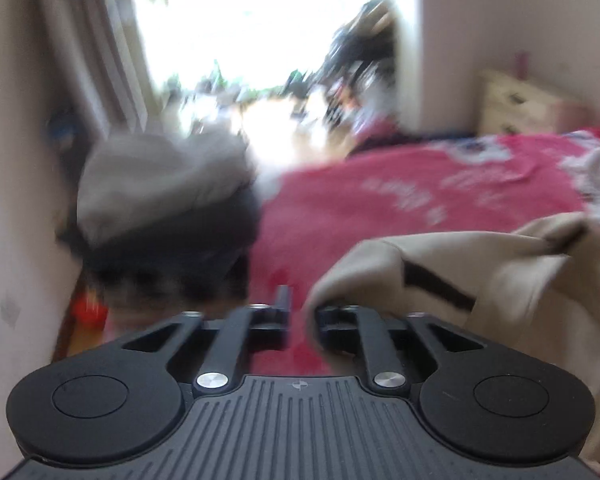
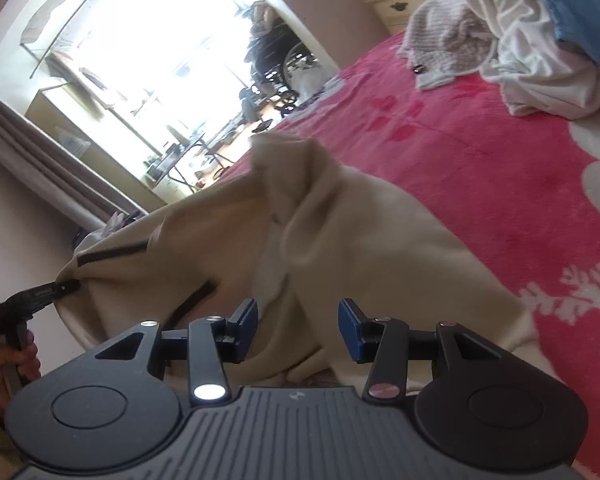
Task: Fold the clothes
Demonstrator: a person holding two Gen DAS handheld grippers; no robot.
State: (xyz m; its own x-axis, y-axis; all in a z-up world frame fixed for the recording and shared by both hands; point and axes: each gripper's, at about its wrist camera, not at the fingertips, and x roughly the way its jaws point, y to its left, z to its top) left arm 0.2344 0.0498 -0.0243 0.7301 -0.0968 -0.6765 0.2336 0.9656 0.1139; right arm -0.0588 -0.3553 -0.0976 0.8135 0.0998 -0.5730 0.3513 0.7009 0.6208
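The right tongs (image 2: pixel 298 330) are spread wide over the cream top (image 2: pixel 360 248), gripping nothing. An edge of the top is pinched by the left tongs (image 2: pixel 66 287). It should be pulled flat on the pink blanket (image 2: pixel 500 184) before folding.

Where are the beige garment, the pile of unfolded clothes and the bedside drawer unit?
beige garment (image 2: pixel 372 248): right wrist view, its draped body.
pile of unfolded clothes (image 2: pixel 532 40): right wrist view, white fabric mid-pile.
bedside drawer unit (image 1: pixel 516 106): left wrist view, its drawer front.

Soft matt cream cloth garment (image 2: pixel 340 240) lies on a fuzzy pink fleece blanket (image 2: pixel 500 168).
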